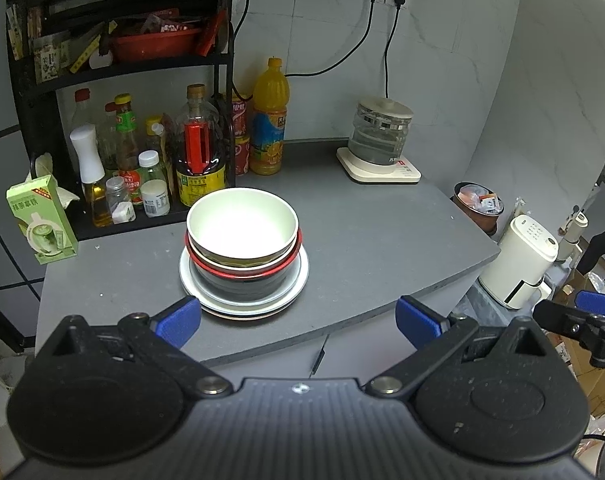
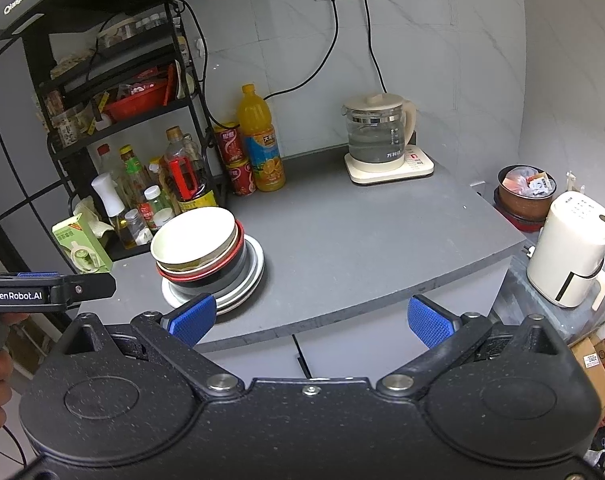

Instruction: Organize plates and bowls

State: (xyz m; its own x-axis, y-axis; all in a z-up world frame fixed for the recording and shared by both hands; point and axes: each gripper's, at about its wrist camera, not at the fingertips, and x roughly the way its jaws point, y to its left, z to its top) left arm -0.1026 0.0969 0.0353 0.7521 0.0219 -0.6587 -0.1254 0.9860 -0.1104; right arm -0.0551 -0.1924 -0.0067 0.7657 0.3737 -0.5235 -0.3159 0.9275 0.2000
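Grey table (image 1: 362, 232) fills mid-frame; the bowls (image 1: 242, 224) sit nested on stacked plates (image 1: 244, 304) at centre-left. Left claw (image 1: 298, 322) and right claw (image 2: 312, 322) hang wide and empty. Stacking looks finished; next likely calls for withdrawing clear.

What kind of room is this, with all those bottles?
It looks like a small home kitchen corner. A stack of bowls and plates sits on a grey countertop, a black rack holds sauce and oil bottles, and a glass electric kettle stands plugged into the wall.
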